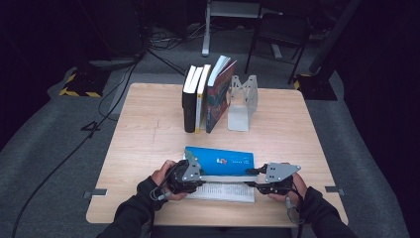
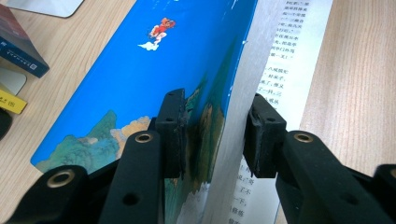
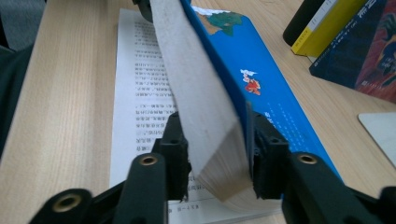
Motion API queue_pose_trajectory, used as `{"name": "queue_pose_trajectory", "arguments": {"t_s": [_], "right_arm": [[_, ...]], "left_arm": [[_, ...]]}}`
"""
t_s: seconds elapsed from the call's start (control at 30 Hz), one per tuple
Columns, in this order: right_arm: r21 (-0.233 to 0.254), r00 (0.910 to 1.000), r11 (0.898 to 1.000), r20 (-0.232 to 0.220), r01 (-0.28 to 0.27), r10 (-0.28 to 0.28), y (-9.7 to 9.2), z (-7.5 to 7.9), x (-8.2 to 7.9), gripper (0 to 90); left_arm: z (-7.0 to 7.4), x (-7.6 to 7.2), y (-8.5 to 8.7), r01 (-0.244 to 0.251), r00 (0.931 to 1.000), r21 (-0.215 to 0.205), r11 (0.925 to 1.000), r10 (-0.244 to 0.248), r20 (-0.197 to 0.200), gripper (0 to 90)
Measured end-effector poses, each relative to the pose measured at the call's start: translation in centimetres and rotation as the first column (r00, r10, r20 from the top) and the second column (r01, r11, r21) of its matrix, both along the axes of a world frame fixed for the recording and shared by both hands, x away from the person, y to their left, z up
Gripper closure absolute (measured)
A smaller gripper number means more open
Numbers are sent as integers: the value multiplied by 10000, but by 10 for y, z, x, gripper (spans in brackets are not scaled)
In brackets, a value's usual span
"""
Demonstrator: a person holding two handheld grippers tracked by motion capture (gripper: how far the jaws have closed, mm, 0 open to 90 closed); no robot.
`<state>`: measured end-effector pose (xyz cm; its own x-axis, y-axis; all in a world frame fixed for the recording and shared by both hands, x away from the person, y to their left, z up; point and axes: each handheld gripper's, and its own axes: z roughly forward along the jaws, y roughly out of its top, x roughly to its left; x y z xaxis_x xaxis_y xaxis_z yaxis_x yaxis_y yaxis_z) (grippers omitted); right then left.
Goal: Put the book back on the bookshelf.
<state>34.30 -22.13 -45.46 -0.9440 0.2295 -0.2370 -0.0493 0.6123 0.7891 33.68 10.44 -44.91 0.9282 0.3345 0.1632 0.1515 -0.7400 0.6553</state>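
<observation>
A book with a blue picture cover point(image 1: 220, 159) lies open near the table's front edge, and a printed page point(image 1: 225, 191) lies flat beneath it. The cover and a thick block of pages point(image 3: 196, 84) stand raised off that page. My left gripper point(image 1: 200, 176) grips the book's left end. In the left gripper view, one pad of my left gripper point(image 2: 215, 135) presses the blue cover point(image 2: 154, 60) and the other meets the page edges. My right gripper point(image 1: 252, 177) holds the right end. In the right gripper view, my right gripper point(image 3: 217, 140) clamps the same block of pages.
Several books point(image 1: 205, 94) stand upright at the back middle of the wooden table point(image 1: 148, 129), leaning toward a metal bookend point(image 1: 242, 101) on their right. A chair point(image 1: 280, 29) and cables are on the floor behind the table.
</observation>
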Motion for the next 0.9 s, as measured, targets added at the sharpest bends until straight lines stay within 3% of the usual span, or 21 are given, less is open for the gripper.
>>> {"name": "queue_pose_trajectory", "arguments": {"t_s": [0.1,0.23,0.37,0.5,0.6,0.7,0.73,0.83,0.9], "right_arm": [[-113,9998,9999,204,38,-36,4,2,-1,658],[-82,9991,9997,342,234,-231,7,8,-5,661],[-129,9986,9995,452,290,-284,13,14,-9,667],[-225,9982,9994,546,264,-252,18,18,-12,667],[-297,9979,9991,572,311,-293,20,19,-13,666],[-367,9978,9988,588,330,-308,22,18,-14,658],[-357,9977,9987,583,356,-335,22,18,-14,646],[-49,9976,9989,513,471,-468,21,18,-12,585],[330,9970,9968,250,725,-733,16,20,-8,458]], "left_arm": [[2,3,1,-323,9987,120,9994,327,-384,531],[9,-5,-13,-630,9977,279,9976,636,-213,389],[11,-16,-37,-760,9971,697,9947,755,91,345],[7,-16,-52,-1378,9904,509,9891,1371,183,381],[3,-13,-52,-1680,9858,302,9853,1678,100,449],[-2,-12,-51,-1617,9867,359,9862,1610,233,536],[-2,-12,-51,-1456,9886,410,9885,1437,458,563],[-2,-12,-49,-1302,9901,288,9911,1284,565,624],[-1,-12,-46,-1355,9882,11,9908,1350,721,660]]}}
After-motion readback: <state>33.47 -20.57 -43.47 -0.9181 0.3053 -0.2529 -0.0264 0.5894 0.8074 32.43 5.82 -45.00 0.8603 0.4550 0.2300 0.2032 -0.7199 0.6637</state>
